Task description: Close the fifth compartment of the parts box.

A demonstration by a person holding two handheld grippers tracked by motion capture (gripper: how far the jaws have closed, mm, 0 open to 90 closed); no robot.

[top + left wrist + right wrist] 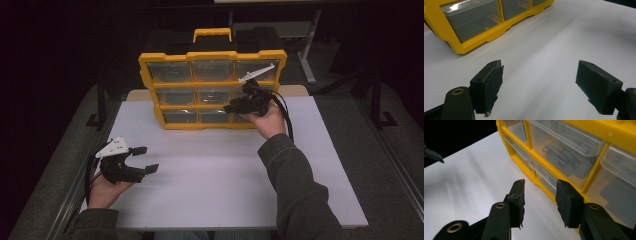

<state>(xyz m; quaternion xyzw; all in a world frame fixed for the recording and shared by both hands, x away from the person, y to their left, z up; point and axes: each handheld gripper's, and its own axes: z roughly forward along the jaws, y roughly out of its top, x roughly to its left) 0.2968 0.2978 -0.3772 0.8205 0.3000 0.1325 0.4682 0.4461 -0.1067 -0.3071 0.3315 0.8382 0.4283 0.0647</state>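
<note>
presently, item: yellow drawer box [214, 90], standing upright at 12 o'clock on the white table [225, 175], handle up, nine clear drawers facing the person.

item: right gripper [239, 105], at about 1 o'clock on the table, in front of the box's lower right drawers. jaws part open with nothing between them; the nearest drawer front lies just beyond the tips, not gripped.

item: left gripper [145, 159], at 8 o'clock, low over the bare table and well apart from the box. jaws wide open, holding nothing.

risks, as judged: the box stands on a narrow base, so a pull on a drawer with no hand bracing the frame could tip it toward the person or drag it across the table. jaws closing off the drawer's lip could slip off the smooth clear plastic. a drawer drawn too far could come free and spill.

views compared: the right gripper view shows batteries [561, 155] lying in a drawer [566, 152] above the jaw tips, which the high view gives as glare. the high view shows the whole box and both hands' spacing. the left gripper view shows the box's lower corner [461, 47] at its 10 o'clock.
</note>
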